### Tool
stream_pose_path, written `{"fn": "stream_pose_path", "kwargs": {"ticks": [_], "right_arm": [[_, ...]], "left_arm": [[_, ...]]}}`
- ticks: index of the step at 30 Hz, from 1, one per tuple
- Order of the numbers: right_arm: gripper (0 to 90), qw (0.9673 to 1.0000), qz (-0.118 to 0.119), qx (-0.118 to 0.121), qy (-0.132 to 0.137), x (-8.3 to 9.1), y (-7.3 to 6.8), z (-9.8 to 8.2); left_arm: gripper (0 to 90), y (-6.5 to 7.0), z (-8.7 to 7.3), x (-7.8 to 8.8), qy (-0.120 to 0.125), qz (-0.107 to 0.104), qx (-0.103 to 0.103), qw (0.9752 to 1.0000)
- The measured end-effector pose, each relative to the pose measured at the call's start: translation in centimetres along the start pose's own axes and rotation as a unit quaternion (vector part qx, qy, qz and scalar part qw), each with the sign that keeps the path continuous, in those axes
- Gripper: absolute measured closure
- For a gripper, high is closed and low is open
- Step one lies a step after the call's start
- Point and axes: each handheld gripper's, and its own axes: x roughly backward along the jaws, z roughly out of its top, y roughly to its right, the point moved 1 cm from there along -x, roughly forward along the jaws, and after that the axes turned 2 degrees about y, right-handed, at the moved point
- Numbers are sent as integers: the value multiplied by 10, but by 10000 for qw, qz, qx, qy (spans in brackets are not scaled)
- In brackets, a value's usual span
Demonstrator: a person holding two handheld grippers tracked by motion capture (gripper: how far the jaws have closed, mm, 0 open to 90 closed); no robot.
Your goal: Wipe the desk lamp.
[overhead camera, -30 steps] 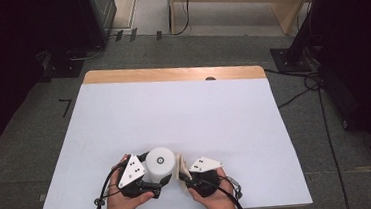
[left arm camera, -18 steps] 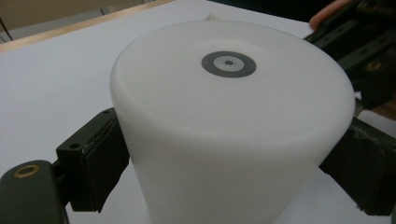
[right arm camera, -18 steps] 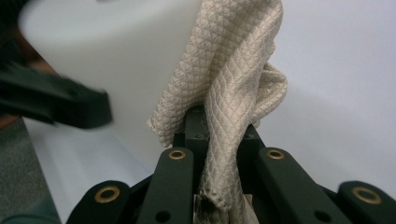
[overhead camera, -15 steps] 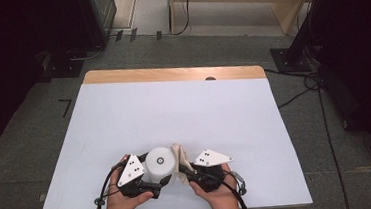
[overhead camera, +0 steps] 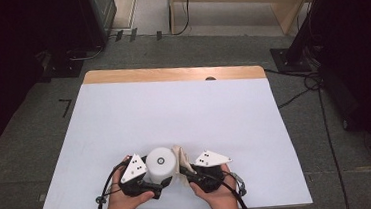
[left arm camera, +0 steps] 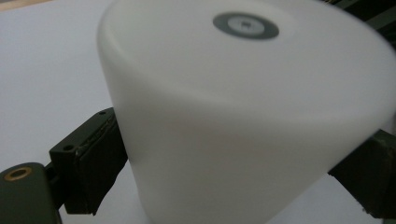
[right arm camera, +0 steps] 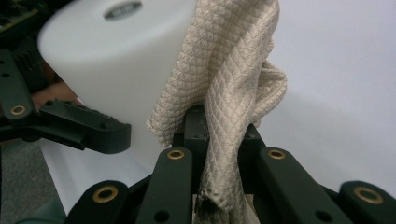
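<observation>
Hands meet at the table's (overhead camera: 124, 119) six o'clock edge in the high view: the left gripper (overhead camera: 149, 180) steadies a white cylinder (overhead camera: 160, 164), apparently for wiping. Left gripper view: jaws clamp the cylinder's (left arm camera: 243, 116) sides. Right gripper view: the right gripper (right arm camera: 210, 135) pinches a beige quilted cloth (right arm camera: 229, 70), draped against the cylinder's three o'clock flank.

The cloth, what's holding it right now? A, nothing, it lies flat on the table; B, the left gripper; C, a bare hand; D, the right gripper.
D: the right gripper is shut on the beige cloth, which drapes up against the white cylinder, while the left gripper clamps the cylinder itself.
</observation>
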Motion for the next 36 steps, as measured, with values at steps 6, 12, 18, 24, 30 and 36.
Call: {"fn": "stream_pose_path", "kwargs": {"ticks": [6,12,18,24,30,36], "right_arm": [[804,9992,85,-139,-359,-13,7,-17],[802,9981,170,-270,-532,-21,12,-25],[805,9988,123,-211,-433,-15,8,-18],[806,9999,95,-71,-38,0,-1,1],[799,9994,148,108,297,13,-8,14],[797,9993,112,179,294,14,-8,14]], "left_arm": [[64,0,0,2,1,12,-6,10000],[69,1,1,2,13,50,-47,10000],[69,1,0,3,18,58,-47,10000],[69,1,0,4,26,41,-8,10000],[69,0,0,4,20,42,-5,10000],[69,1,0,4,11,56,21,10000]]}}
